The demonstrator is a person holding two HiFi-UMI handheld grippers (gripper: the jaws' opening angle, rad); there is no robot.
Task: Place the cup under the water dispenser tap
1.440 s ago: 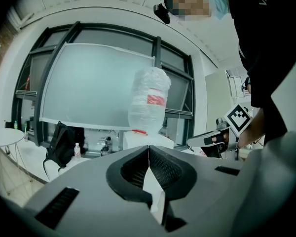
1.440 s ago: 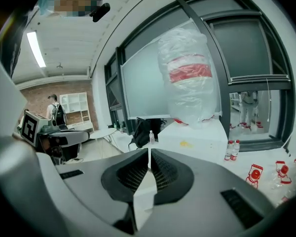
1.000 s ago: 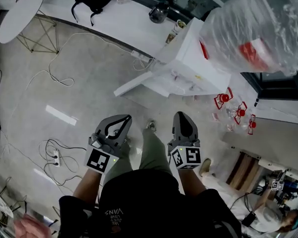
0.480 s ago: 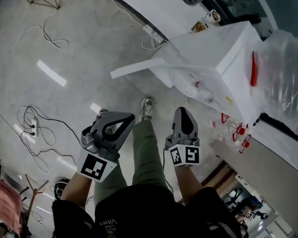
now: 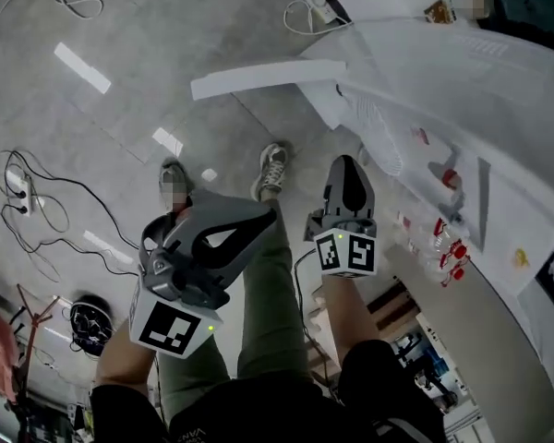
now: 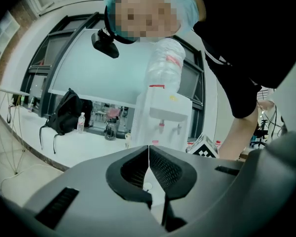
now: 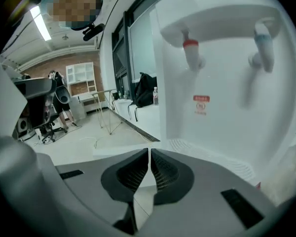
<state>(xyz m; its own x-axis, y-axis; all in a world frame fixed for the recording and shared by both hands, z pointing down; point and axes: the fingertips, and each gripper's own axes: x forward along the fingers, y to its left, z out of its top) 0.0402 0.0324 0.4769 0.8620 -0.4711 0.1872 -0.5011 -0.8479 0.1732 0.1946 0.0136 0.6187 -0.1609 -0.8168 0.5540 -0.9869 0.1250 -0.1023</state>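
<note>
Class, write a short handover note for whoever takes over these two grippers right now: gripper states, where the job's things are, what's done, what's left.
Left gripper: shut, empty.
Right gripper: shut, empty, pointing at the water dispenser, below its red tap and blue tap.
Cup: not held. What may be a cup stands on the counter left of the dispenser.
Done: nothing yet.
Left: pick up the cup, set it under a tap.
</note>
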